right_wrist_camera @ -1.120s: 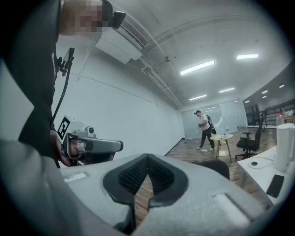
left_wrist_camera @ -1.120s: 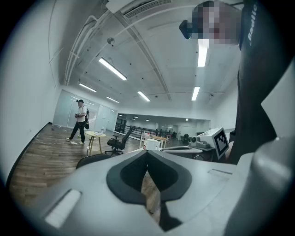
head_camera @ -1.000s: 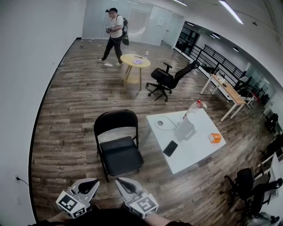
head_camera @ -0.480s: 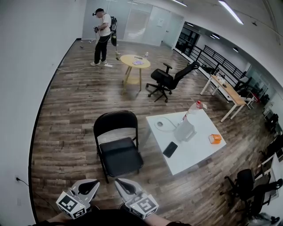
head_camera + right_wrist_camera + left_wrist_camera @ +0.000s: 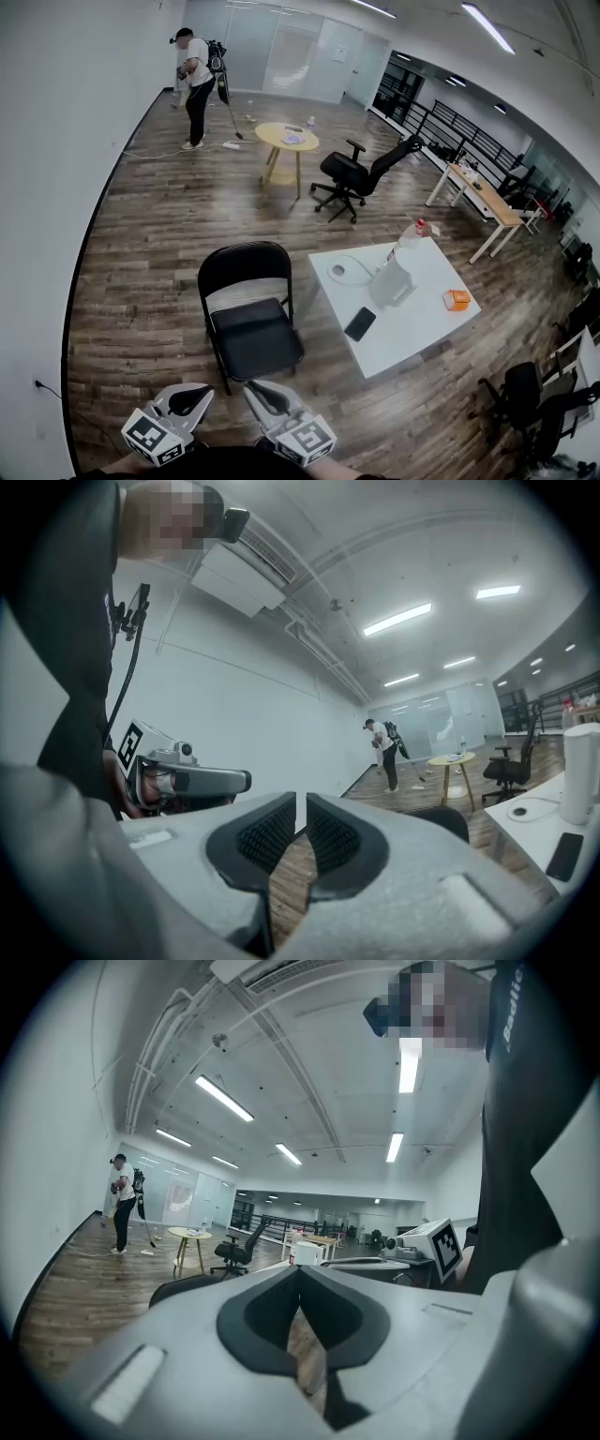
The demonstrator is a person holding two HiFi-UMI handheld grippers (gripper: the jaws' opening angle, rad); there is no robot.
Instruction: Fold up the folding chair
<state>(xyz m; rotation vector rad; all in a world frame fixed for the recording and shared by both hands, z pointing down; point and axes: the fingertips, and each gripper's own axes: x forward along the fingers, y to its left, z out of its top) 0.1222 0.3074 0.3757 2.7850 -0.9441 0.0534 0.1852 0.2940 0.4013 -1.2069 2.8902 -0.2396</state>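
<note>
The black folding chair (image 5: 248, 314) stands unfolded on the wood floor, its seat toward me, just left of the white table. Both grippers are low at the bottom edge, short of the chair and apart from it. My left gripper (image 5: 202, 394) is shut with nothing in it; in the left gripper view (image 5: 300, 1271) its pads meet, and the chair's backrest (image 5: 183, 1288) shows beyond them. My right gripper (image 5: 251, 386) is opening: in the right gripper view (image 5: 301, 801) a narrow gap shows between the ribbed pads, with nothing in it. The chair's back (image 5: 441, 819) lies ahead.
A white table (image 5: 422, 328) right of the chair carries a phone (image 5: 360, 323), a cable, a white container and an orange object. Farther back stand a black office chair (image 5: 361, 173) and a round yellow table (image 5: 286, 136). A person (image 5: 197, 84) mops by the left wall.
The person at the back has walked left toward the wall. The chair and both grippers have stayed about where they were.
</note>
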